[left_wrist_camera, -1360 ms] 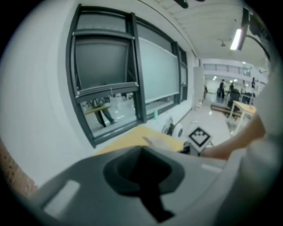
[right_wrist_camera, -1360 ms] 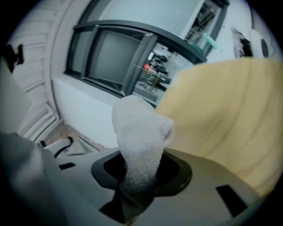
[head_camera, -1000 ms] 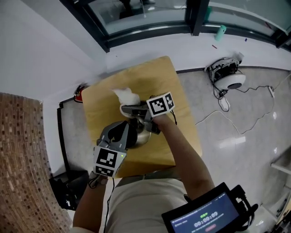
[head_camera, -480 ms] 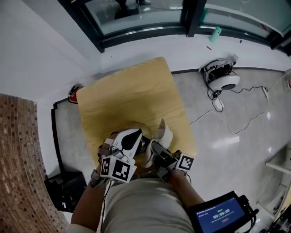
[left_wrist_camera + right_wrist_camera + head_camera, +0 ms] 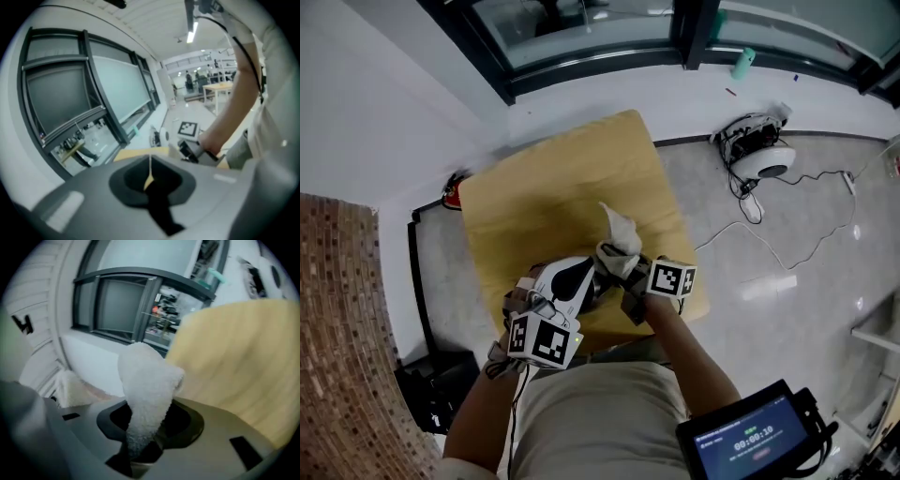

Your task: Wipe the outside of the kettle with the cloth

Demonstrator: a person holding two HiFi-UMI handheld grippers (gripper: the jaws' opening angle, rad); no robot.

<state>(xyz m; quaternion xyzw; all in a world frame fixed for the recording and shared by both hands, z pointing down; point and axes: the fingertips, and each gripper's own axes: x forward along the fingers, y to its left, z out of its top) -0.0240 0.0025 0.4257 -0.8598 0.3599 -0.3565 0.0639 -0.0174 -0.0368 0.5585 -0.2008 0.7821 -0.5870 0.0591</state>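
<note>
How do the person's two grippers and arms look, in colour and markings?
Both the left gripper and the right gripper are grey with dark jaw recesses; each carries a white cube with black square markers. The forearms are bare; the top is light.

cloth (image 5: 145, 390) is fluffy terry; table (image 5: 553, 187) is matt wood.

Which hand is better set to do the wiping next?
Right. The right gripper is shut on the white cloth, which sticks up from its jaws over the wooden table. The left gripper has its jaws together with no cloth in them.
</note>
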